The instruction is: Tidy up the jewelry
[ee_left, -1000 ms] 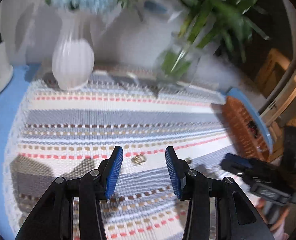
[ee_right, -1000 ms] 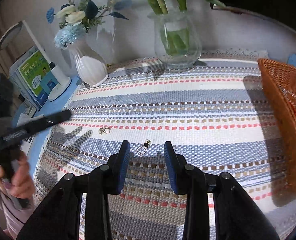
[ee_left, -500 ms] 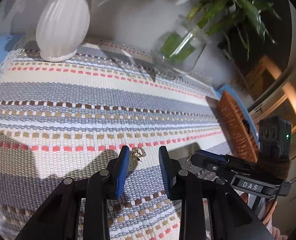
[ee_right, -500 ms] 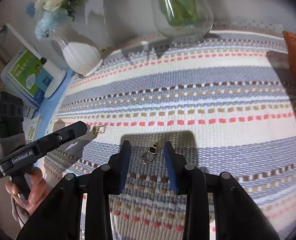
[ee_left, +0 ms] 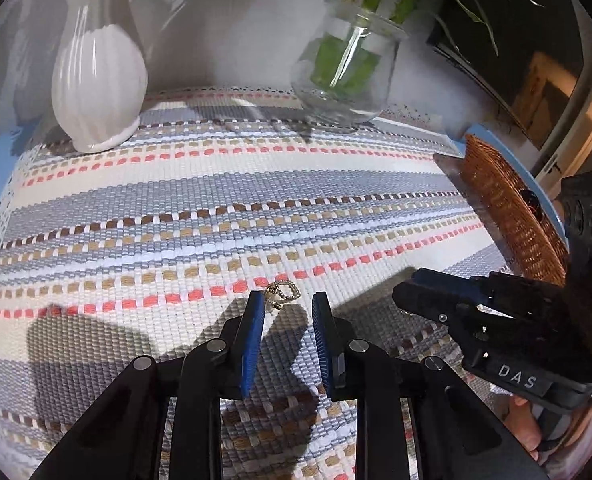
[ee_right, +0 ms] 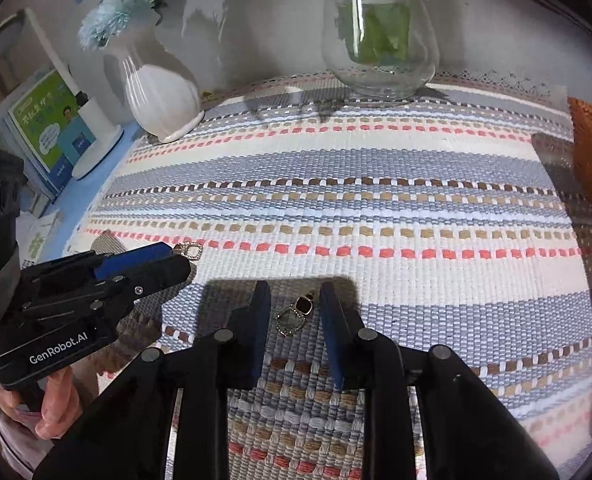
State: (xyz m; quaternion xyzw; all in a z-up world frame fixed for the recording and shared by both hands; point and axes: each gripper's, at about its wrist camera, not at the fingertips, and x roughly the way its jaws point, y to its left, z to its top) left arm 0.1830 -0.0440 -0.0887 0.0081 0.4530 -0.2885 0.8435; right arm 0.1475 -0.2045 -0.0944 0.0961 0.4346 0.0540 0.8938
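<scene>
A small gold earring (ee_left: 283, 295) lies on the striped woven mat (ee_left: 215, 200), just ahead of and between the tips of my open left gripper (ee_left: 287, 303). It also shows in the right wrist view (ee_right: 189, 250), at the tip of the left gripper (ee_right: 163, 262). A second earring with a black square stone (ee_right: 296, 312) lies on the mat between the blue pads of my open right gripper (ee_right: 293, 300). The right gripper shows in the left wrist view (ee_left: 420, 292), low over the mat. Neither gripper holds anything.
A white ribbed vase (ee_left: 95, 88) and a glass vase with green stems (ee_left: 344, 76) stand at the mat's back. A brown wicker basket (ee_left: 508, 216) sits at the right edge. Booklets and a white lamp base (ee_right: 55, 132) stand at the left.
Both grippers have come down and forward toward the mat. Each earring now lies between or at its gripper's fingertips. The left jaws are narrower than a second ago.
</scene>
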